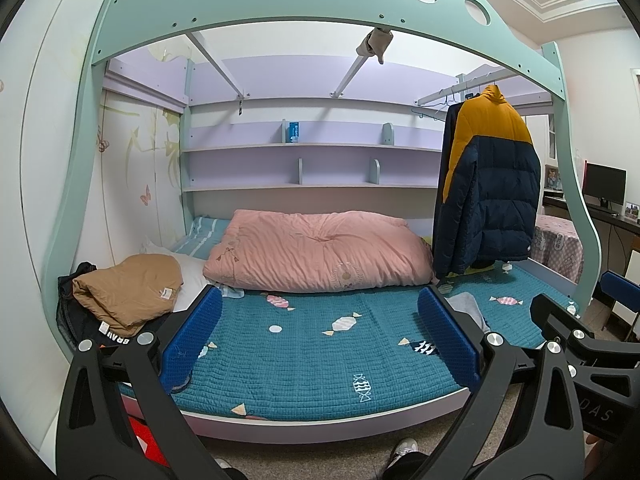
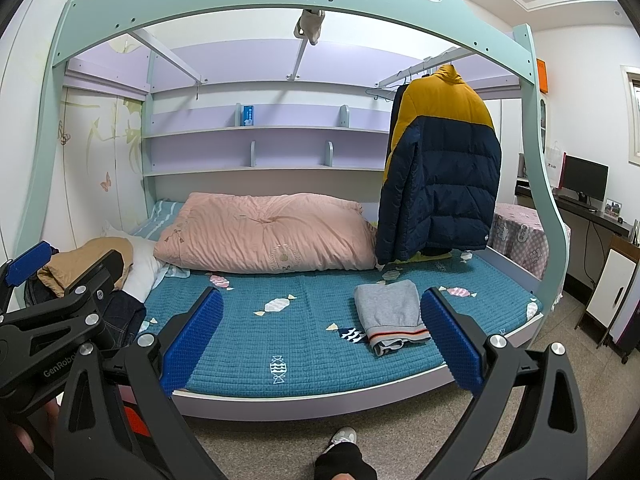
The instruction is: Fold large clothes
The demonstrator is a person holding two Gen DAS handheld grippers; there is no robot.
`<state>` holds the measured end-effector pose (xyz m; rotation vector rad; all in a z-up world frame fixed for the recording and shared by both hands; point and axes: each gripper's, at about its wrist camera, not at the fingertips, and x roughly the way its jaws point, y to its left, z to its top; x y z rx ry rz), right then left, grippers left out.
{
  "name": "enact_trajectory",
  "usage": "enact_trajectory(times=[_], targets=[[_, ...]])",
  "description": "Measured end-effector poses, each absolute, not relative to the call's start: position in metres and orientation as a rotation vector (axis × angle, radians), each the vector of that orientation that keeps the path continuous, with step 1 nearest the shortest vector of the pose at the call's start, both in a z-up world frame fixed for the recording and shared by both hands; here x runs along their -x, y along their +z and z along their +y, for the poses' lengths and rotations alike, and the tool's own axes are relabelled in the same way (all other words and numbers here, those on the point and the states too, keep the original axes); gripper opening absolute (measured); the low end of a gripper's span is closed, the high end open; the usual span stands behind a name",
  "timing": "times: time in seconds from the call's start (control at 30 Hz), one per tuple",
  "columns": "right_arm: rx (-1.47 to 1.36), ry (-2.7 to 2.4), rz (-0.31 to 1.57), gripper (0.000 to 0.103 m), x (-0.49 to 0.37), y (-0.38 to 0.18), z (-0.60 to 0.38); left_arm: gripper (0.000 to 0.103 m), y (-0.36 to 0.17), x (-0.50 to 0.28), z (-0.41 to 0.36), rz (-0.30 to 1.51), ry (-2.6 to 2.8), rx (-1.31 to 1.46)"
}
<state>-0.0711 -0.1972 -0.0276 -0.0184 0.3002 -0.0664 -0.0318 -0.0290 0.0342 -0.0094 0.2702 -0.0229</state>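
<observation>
The person stands at the foot of the bed [image 2: 320, 380] with both tools raised in front of it. The left gripper [image 1: 320, 344] has its jaws wide apart and holds nothing; the right gripper [image 2: 320, 340] is the same, open and empty, probably so that either is ready to take cloth.

The large garment that I think is next, a yellow and navy puffer jacket [image 2: 444, 164], hangs on a hanger from the rail at the right side, well apart from both grippers. It hangs there to keep its shape, so it must first come down to the blue quilted cover.

A grey garment [image 2: 390, 314] lies folded near the right edge. A brown one [image 1: 128, 290] rests on dark clothes at the left, beside the pink duvet [image 1: 316, 252]. I judge these piles as finished work, kept at the sides to leave the middle free for spreading.
</observation>
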Motion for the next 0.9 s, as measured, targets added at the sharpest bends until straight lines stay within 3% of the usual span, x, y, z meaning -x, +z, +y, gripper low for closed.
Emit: enact_trajectory(times=[0.9], targets=[[0.018, -0.072, 0.305, 0.096, 0.0729, -0.0296, -0.1928, 0.098, 0.0327, 0.0291, -0.0249, 0.281, -0.019, 0.012]])
